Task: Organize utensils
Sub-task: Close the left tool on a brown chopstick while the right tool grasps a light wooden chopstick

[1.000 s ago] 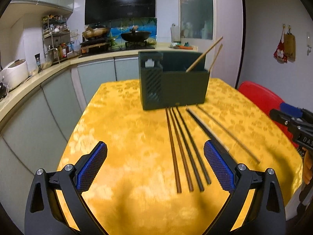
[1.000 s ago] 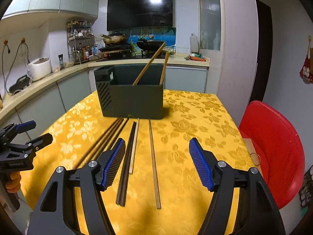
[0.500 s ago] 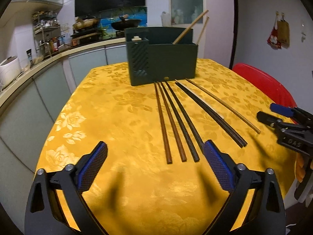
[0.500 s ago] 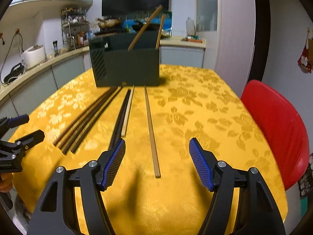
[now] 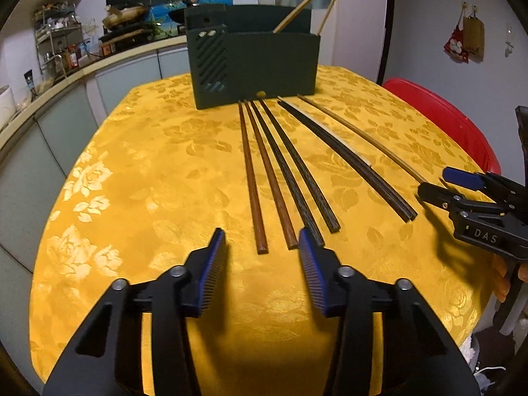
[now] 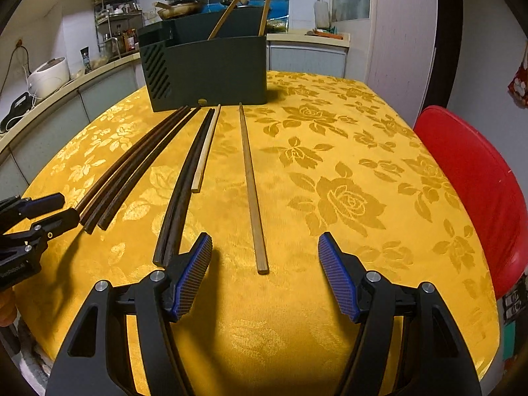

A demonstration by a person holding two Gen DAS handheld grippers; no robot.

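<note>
Low over the near edge of the gold-floral table [image 5: 138,171], left hand-held gripper [image 5: 262,247] part-open and empty, aimed at the ends of two reddish-brown chopsticks [image 5: 254,178]. Beside them, two dark chopsticks [image 5: 297,178], a dark pair with a pale stick [image 6: 183,191] — all flat on the cloth. Further right, right hand-held gripper [image 6: 265,257] spread wide, holding nothing, straddling a lone bamboo chopstick [image 6: 251,184]. Only two bamboo chopsticks [image 6: 244,6] upright in the dark green holder [image 6: 211,69] — most sorting seemingly still ahead.
</note>
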